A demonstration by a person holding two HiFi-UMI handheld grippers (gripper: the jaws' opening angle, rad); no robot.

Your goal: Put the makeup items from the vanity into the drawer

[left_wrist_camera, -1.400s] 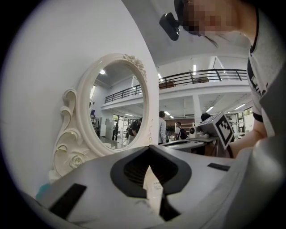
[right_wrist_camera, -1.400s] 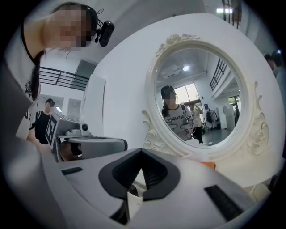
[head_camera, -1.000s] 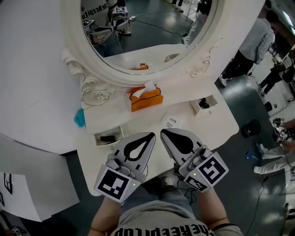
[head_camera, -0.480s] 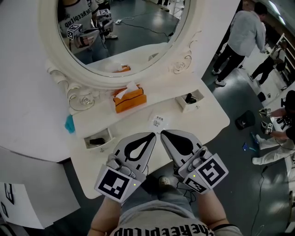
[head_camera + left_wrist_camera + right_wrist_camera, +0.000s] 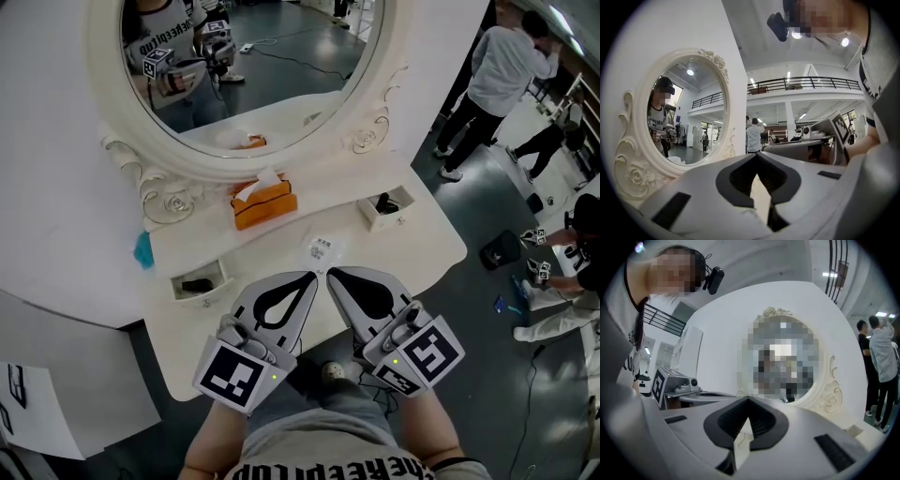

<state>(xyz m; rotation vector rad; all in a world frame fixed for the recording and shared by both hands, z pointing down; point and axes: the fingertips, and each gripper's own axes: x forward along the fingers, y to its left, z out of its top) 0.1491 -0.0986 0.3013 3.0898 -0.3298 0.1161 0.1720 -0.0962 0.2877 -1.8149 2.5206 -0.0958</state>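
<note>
The white vanity (image 5: 412, 251) carries a small white packet (image 5: 322, 248) near its middle, just beyond my gripper tips. An open left drawer (image 5: 199, 281) holds a dark item, and an open right drawer (image 5: 386, 206) holds another dark item. My left gripper (image 5: 310, 274) and right gripper (image 5: 330, 271) hover side by side over the vanity's front edge, tips nearly touching each other. Both are shut, with nothing between the jaws. In the left gripper view the left gripper (image 5: 757, 154) points at the mirror. In the right gripper view the right gripper (image 5: 748, 398) does the same.
An orange tissue box (image 5: 264, 202) stands under the oval mirror (image 5: 253, 66). A teal object (image 5: 142, 250) sits at the vanity's left end. People (image 5: 502, 66) stand on the floor to the right, near a black bag (image 5: 500, 253).
The head view has swung, so the vanity and mirror now sit further left in the picture. Both grippers keep the same pose and stay shut.
</note>
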